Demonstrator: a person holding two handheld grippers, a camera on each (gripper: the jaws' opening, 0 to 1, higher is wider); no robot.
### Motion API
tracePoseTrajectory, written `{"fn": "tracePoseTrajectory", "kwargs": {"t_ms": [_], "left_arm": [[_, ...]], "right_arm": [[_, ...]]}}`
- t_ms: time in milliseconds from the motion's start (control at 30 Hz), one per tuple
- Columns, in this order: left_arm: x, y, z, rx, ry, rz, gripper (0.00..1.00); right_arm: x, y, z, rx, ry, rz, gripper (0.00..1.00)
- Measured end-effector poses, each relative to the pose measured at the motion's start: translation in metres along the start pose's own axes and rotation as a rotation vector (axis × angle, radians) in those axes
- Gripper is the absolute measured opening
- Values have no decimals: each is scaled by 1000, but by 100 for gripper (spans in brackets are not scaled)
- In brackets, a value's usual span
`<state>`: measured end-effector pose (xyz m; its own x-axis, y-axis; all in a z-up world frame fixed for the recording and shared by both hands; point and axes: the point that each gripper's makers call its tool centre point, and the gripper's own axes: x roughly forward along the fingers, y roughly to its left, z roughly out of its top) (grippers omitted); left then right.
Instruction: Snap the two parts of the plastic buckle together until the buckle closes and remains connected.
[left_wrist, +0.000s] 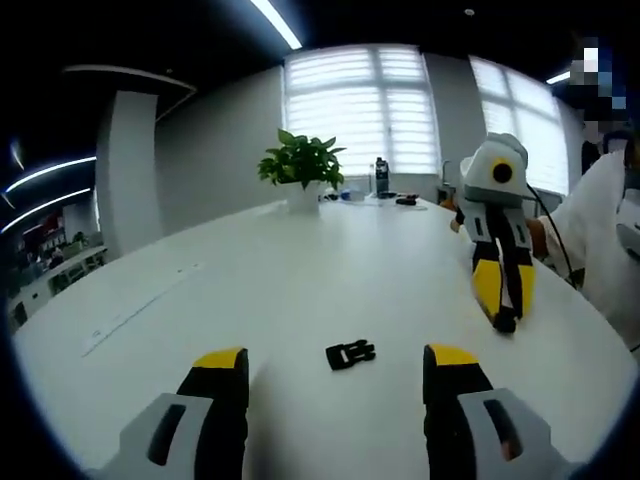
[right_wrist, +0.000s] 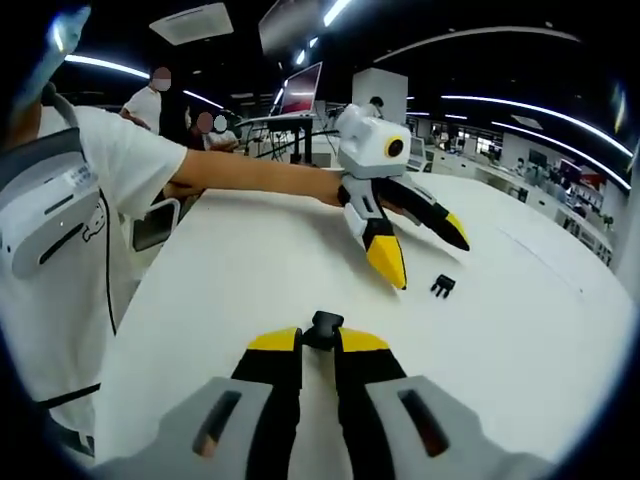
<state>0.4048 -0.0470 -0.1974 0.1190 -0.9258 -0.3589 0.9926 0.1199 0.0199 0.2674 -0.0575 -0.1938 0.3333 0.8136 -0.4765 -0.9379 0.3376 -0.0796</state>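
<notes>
One black buckle part (left_wrist: 350, 353) lies on the white table (left_wrist: 300, 270), just ahead of my left gripper (left_wrist: 335, 362) and between its two yellow-tipped jaws, which stand wide apart and touch nothing. The right gripper view shows that part (right_wrist: 443, 286) below the open left gripper (right_wrist: 428, 260). My right gripper (right_wrist: 318, 340) is shut on the other black buckle part (right_wrist: 322, 326), which sticks out past its tips. In the left gripper view the right gripper (left_wrist: 505, 315) points down at the table on the right, with the black piece (left_wrist: 505, 322) at its tip.
A potted plant (left_wrist: 300, 165) and a dark bottle (left_wrist: 381, 175) stand at the table's far end. A person in a white shirt (right_wrist: 70, 190) reaches an arm (right_wrist: 250, 175) across the table. Other people and a monitor (right_wrist: 305, 90) are further back.
</notes>
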Motion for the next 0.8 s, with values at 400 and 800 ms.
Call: {"fn": "tracePoseTrajectory", "kwargs": {"t_ms": [400, 800], "left_arm": [[8, -1, -5, 1, 31, -83, 73], [21, -7, -4, 10, 54, -151, 61]], "right_arm": [[-5, 2, -2, 2, 3, -13, 12], [-4, 2, -3, 3, 5, -12, 12]]}}
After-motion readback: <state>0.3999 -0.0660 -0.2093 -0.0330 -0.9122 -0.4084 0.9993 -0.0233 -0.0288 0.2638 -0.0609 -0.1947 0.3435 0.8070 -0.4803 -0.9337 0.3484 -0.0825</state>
